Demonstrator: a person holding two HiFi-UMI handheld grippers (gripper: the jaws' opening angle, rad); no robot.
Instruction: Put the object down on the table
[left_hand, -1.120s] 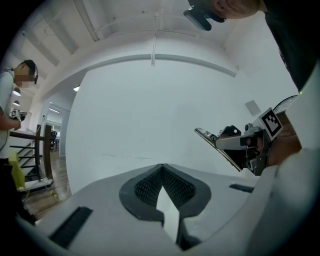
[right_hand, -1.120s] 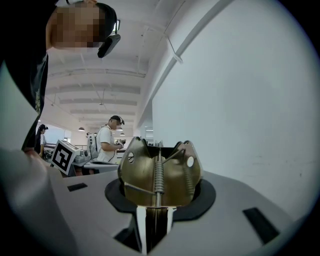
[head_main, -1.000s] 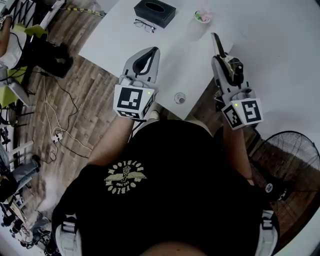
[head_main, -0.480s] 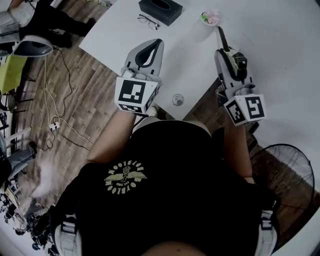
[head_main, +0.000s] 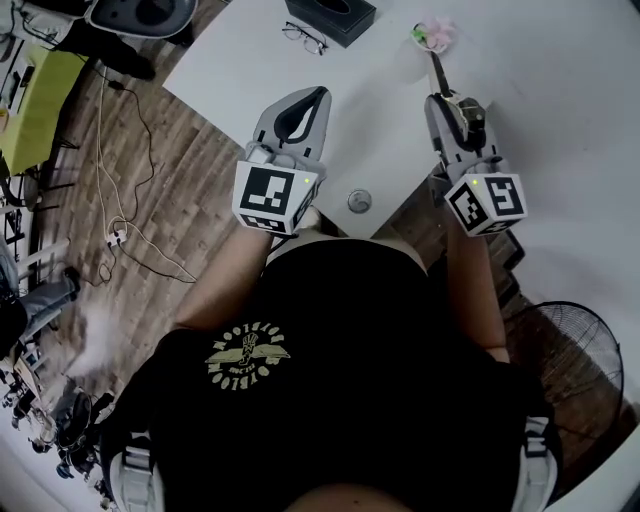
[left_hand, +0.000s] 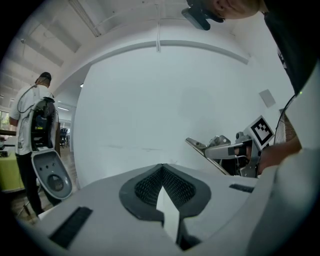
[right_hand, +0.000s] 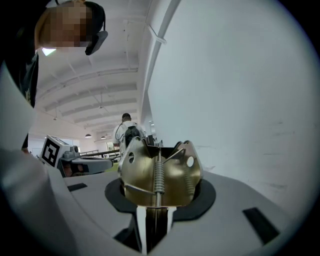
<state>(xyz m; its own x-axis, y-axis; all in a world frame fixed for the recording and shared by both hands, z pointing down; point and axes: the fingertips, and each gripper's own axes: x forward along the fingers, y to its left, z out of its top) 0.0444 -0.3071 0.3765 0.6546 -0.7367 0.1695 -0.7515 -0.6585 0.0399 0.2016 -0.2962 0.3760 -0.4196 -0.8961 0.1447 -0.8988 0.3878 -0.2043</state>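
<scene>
Right gripper (head_main: 443, 105) stays clamped on the metal spring clip (right_hand: 160, 175), which is off the white table (head_main: 560, 80) and slightly farther forward than before. Left gripper (head_main: 316, 97) has its jaws together and empty.

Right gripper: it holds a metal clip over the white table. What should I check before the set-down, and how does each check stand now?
1. Grip: ok. The right gripper has its jaws closed on the metal clip.
2. Other hand clear: ok. The left gripper has its jaws together with nothing between them, and it is off to the side.
3. Landing spot: ok. The table is bare around the clip in the head view.
4. Nearby clutter: not ok. A small pink-and-green item lies just past the clip's tip.
5. Height above the table: cannot tell.
</scene>
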